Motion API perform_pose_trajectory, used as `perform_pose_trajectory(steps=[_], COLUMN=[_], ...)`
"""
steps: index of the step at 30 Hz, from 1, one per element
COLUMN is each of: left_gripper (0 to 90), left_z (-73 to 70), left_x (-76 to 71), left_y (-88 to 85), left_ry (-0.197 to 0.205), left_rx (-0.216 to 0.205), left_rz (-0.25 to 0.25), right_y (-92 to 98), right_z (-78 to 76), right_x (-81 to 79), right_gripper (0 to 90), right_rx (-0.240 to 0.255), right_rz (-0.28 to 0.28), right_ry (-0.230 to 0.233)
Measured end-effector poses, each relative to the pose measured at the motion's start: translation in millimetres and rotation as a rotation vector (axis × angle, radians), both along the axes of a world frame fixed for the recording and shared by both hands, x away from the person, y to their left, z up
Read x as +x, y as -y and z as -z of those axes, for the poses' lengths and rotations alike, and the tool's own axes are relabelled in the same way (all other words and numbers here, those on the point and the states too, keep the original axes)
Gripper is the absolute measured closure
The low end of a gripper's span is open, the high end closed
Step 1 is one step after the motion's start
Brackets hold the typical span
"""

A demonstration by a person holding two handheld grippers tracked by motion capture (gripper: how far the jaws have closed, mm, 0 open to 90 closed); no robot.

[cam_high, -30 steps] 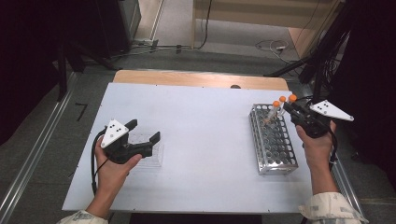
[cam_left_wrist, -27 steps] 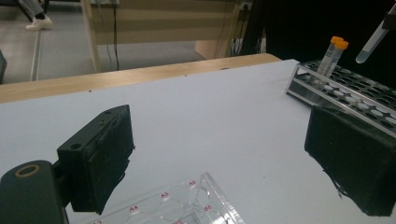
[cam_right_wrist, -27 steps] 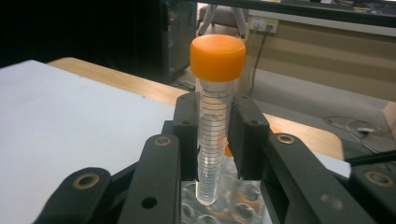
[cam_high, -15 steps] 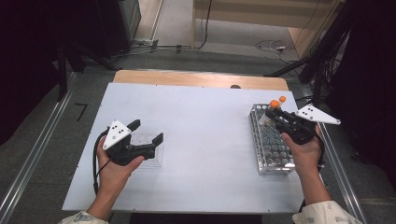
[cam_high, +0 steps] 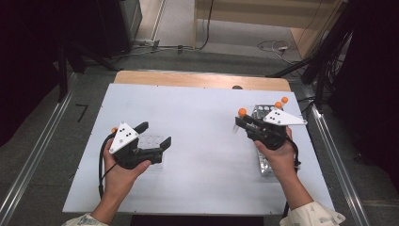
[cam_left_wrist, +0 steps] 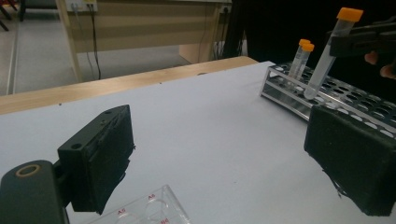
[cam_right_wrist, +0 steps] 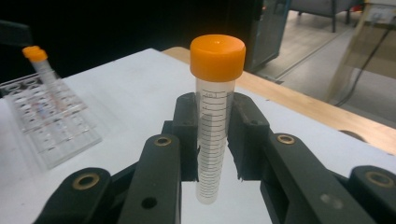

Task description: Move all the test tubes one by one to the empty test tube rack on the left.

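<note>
Fingers of the left hand [cam_high: 120, 172] wrap the left gripper [cam_high: 154, 136], whose jaws stand wide apart with nothing between them, just over a clear well plate [cam_high: 151, 141] lying flat on the white surface [cam_high: 202, 141]. Over to the right, the right gripper [cam_high: 241, 123] is squeezed tight on a clear tube with an orange cap [cam_right_wrist: 215, 116], holding it upright above the surface, just left of the metal tube rack [cam_left_wrist: 327, 95]. Two more orange-capped tubes [cam_left_wrist: 301, 58] stand in the far end of that rack.
</note>
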State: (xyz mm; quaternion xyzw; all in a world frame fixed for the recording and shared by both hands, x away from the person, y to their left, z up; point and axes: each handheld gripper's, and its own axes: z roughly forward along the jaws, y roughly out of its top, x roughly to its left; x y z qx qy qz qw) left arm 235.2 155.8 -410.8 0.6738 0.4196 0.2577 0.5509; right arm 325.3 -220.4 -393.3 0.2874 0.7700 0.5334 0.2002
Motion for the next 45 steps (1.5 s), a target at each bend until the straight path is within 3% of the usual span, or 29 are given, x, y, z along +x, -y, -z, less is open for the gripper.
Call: perform_pose_trajectory(steps=[9,22,33,40,45], left_gripper=[9.1,9.6,13.0,22.5,34.8], left_z=[0.5,2.0,5.6,7.6,11.1], left_x=[-1.5,-0.1,1.2,0.4,-0.1], left_y=[9.2,34.9,55.2,60.1,60.5], left_ry=[-0.001,-0.004,0.019,0.033,0.034], left_rx=[-0.001,0.009,0.016,0.005,0.002], left_rz=[0.026,0.084,0.117,0.121,0.120], right_y=[-33.8,-66.8,-95.7,-112.1,-117.3], right_z=[10.8,24.4,35.8,41.0,40.6], right_x=[-9.3,-21.7,-29.0,-34.5,-35.7], right_gripper=[72.1,72.0,72.0,72.0,72.0], right_rx=[-0.022,-0.043,-0.062,-0.066,-0.043], right_rz=[-0.087,-0.195,-0.267,-0.316,-0.336], right_ry=[-0.030,-0.074,-0.098,-0.119,-0.126])
